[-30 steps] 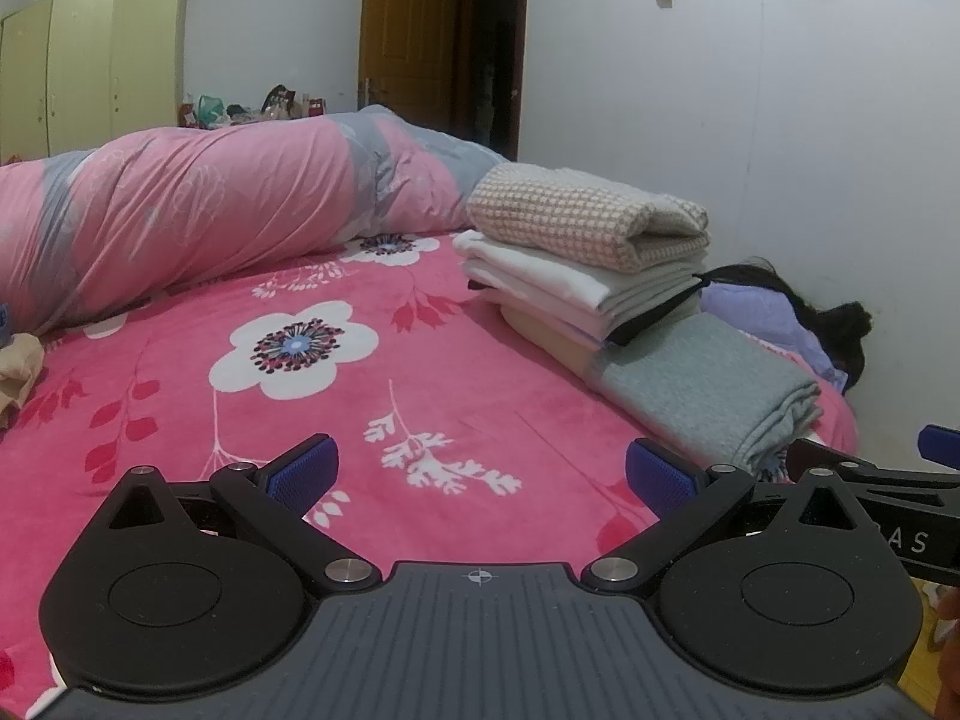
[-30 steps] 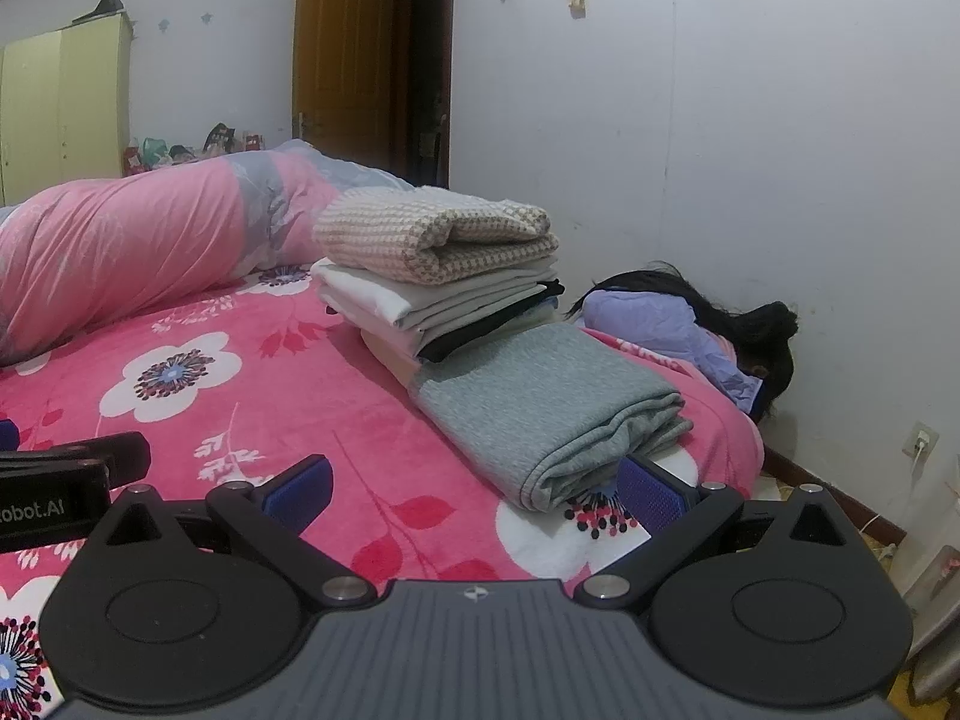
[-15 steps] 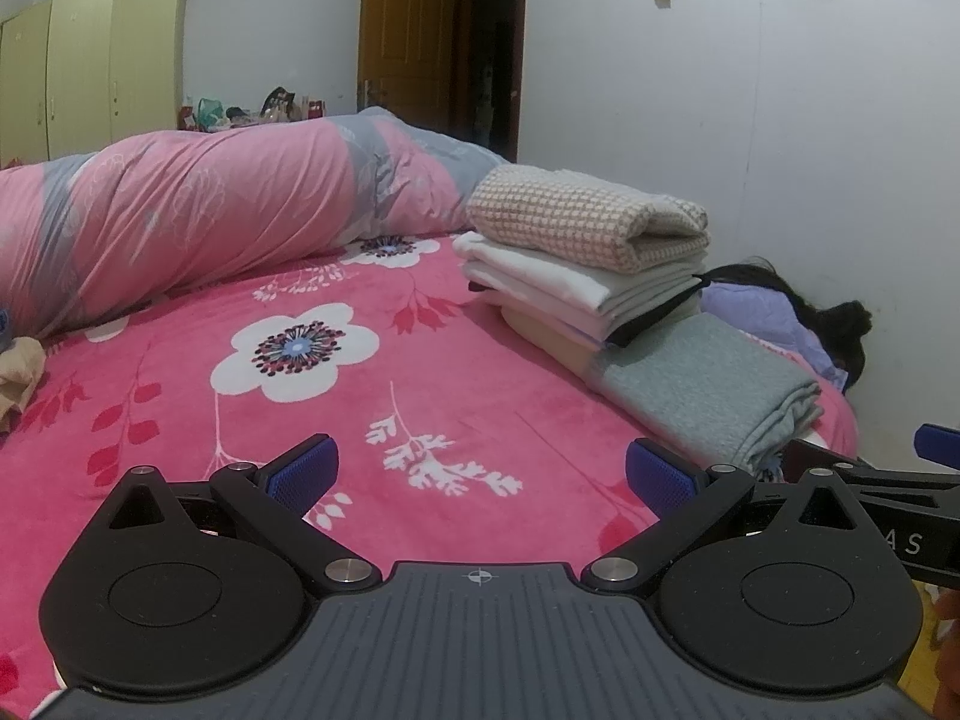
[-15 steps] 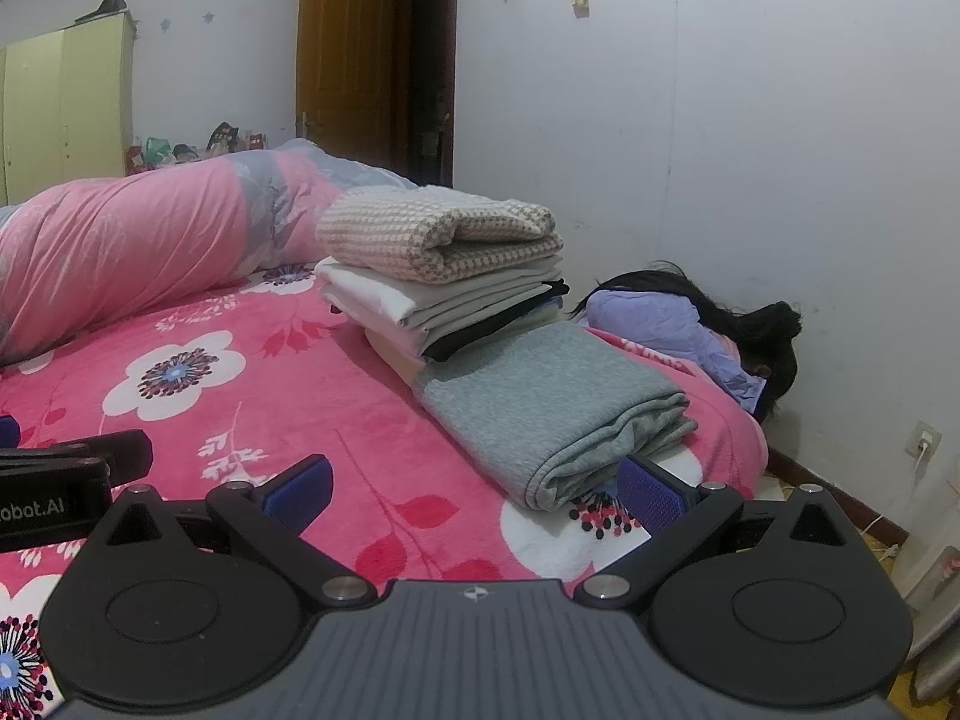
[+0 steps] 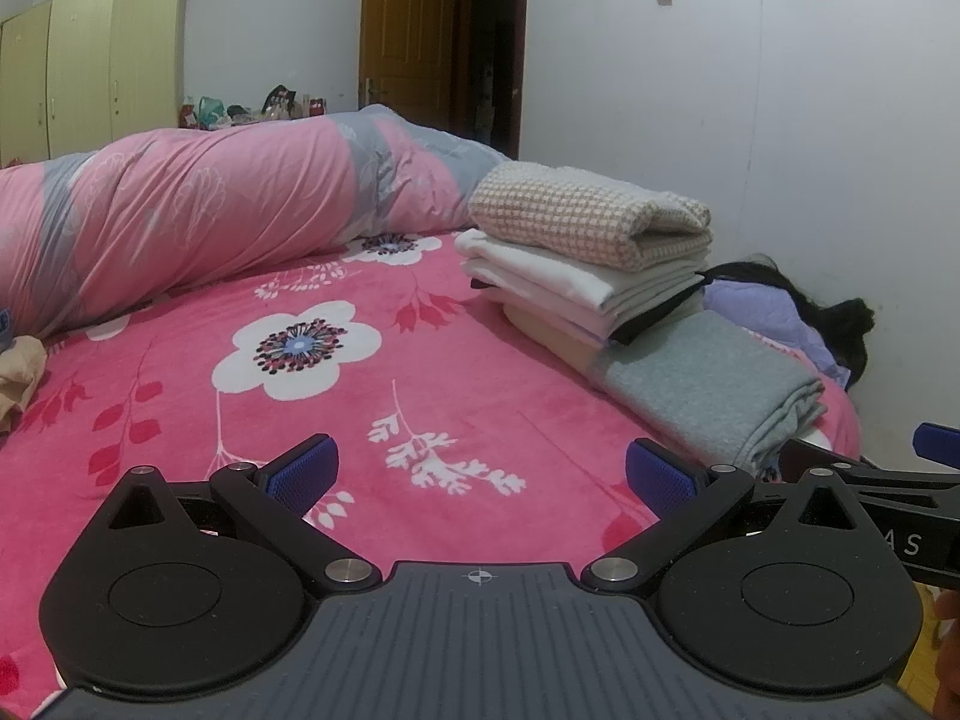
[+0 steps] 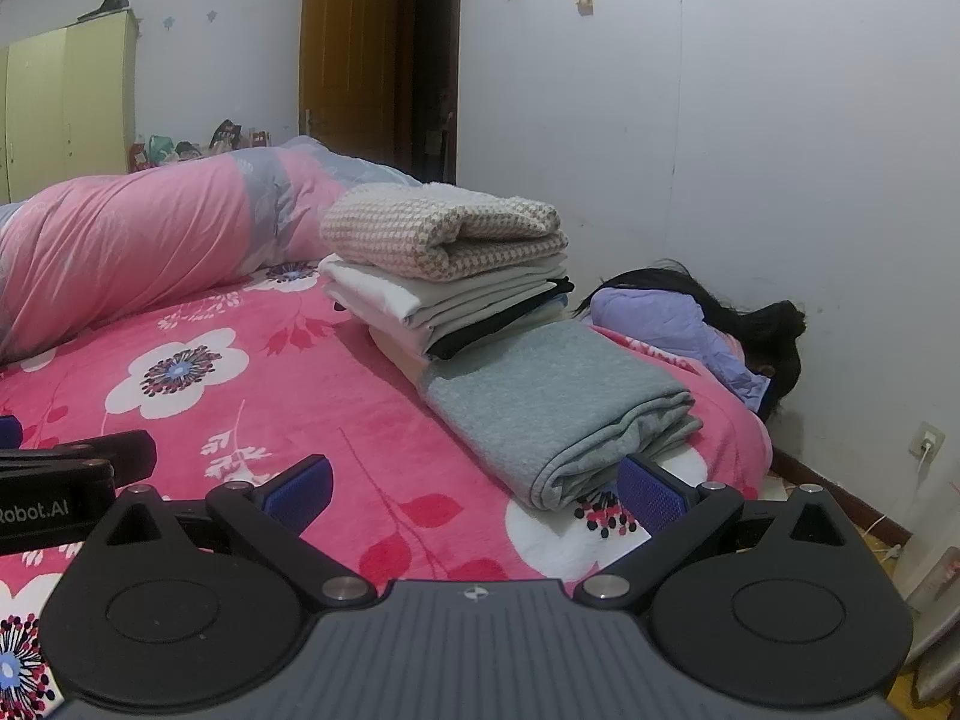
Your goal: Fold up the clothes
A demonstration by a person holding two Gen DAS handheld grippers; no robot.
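On the bed, over the pink fleece blanket with white flowers [image 5: 372, 420], both my tongs hover low with nothing in them. Left tongs [image 5: 477, 471]: blue pads spread wide, released, only blanket between them. Right tongs [image 6: 474, 489]: likewise spread and empty, the right pad just in front of the near corner of the folded grey knit garment [image 6: 558, 402], not touching as far as I can tell.

Change over the last second: almost none. Both views have shifted by a hair; the stack and the grey piece sit where they sat, and neither pair of tongs has closed or advanced. I read this as a pause between garments, not a step in progress.

State of the work: the grey garment lies flat and squared at the bed's right edge. Behind it, partly resting on its far end, is the stack of folded clothes [image 6: 456, 294], white and cream layers with a black edge showing, topped by a pink-and-white waffle-knit piece [image 6: 444, 228]. All of this looks finished.

Candidates for what is left, judged from this moment only: a lilac quilted garment with dark fur trim [image 6: 672, 318], crumpled beyond the stack near the wall, and a beige crumpled cloth [image 5: 18, 378] at the far left edge of the left view. A rolled pink and grey duvet [image 5: 210, 210] lies along the back; probably bedding, not my job.

Next move likely means reaching past the stack for the lilac one; risk of nudging the pile.
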